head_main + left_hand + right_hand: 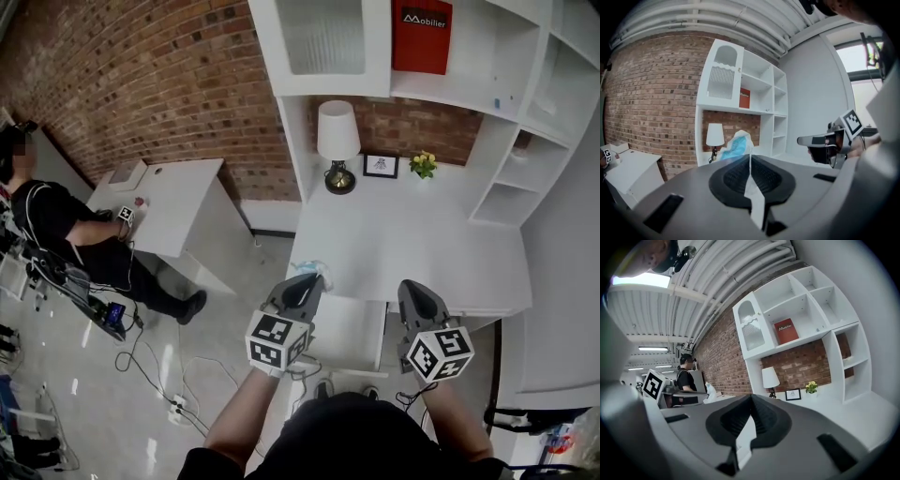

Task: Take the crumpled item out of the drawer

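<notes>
The left tongs (305,286) were clamped shut on the crumpled item (737,146), a wad of white and pale blue material that stuck out beyond their tips. In the head view the wad was held up outside the drawer (352,330), seen against the front edge of the white worktop (412,234). The drawer stood pulled open just below that edge. The right tongs (414,289) were closed too, their pads meeting with nothing between them, and they hovered beside the left pair, over the drawer's right side. Both pairs pointed toward the back of the worktop.

At the back of the worktop, against the brick wall (169,84), stood a table lamp (337,141) with a white shade. A small framed picture (381,166) and a pot of yellow flowers (424,164) stood to its right. A red book (422,36) stood upright in the white shelf unit (506,103) above. Off to the left, a person (66,225) in dark clothes sat at a second worktop (178,202), with cables (159,375) trailing across the floor.
</notes>
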